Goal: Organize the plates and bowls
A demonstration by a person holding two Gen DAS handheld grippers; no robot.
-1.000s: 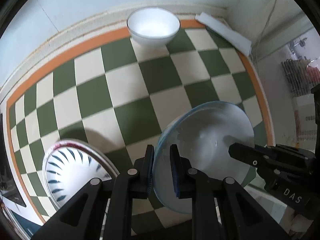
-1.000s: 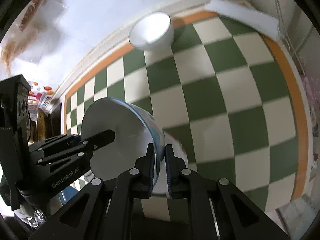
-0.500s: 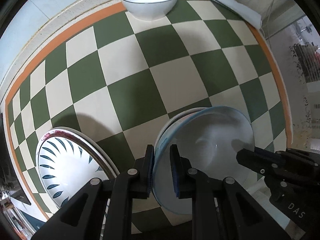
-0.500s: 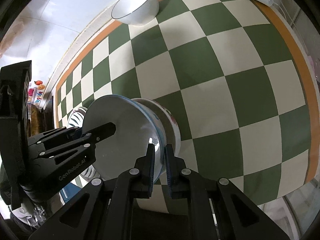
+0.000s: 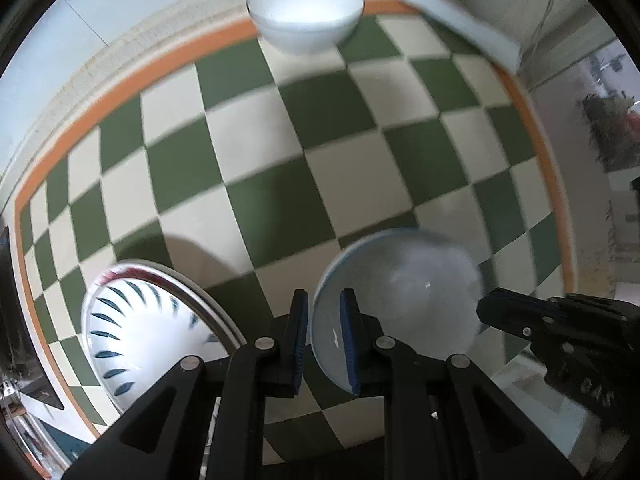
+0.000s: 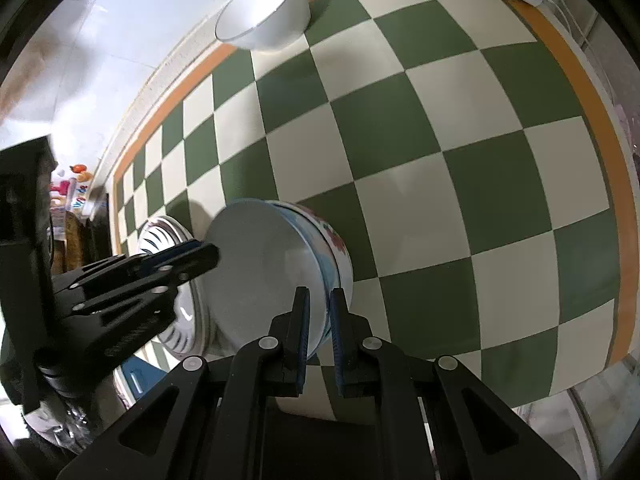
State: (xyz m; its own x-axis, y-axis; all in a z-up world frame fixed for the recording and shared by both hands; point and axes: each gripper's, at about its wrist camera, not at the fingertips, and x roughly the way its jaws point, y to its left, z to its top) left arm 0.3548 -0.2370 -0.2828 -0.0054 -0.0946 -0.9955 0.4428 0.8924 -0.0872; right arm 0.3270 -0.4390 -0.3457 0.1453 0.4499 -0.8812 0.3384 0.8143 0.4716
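A pale blue bowl (image 5: 404, 292) is held by its rim from two sides, tilted. My left gripper (image 5: 324, 336) is shut on its left rim, pointing straight down. My right gripper (image 6: 318, 328) is shut on the opposite rim; its tip shows as the right gripper (image 5: 486, 310) in the left wrist view. The pale blue bowl (image 6: 260, 272) rests in or just over a flowered bowl (image 6: 338, 246) on the checked cloth. The left gripper (image 6: 210, 252) reaches in from the left there. A white plate with blue leaf marks (image 5: 132, 332) lies beside the bowls.
A plain white bowl (image 5: 306, 16) stands at the far orange border of the green and cream checked cloth (image 5: 260, 200). A folded white cloth (image 5: 460, 28) lies at the far right corner. Clutter and shelves (image 6: 68, 188) crowd the left edge.
The held bowl has come down onto the flowered bowl, which now shows right under its rim. Both grippers have kept their grip on it.
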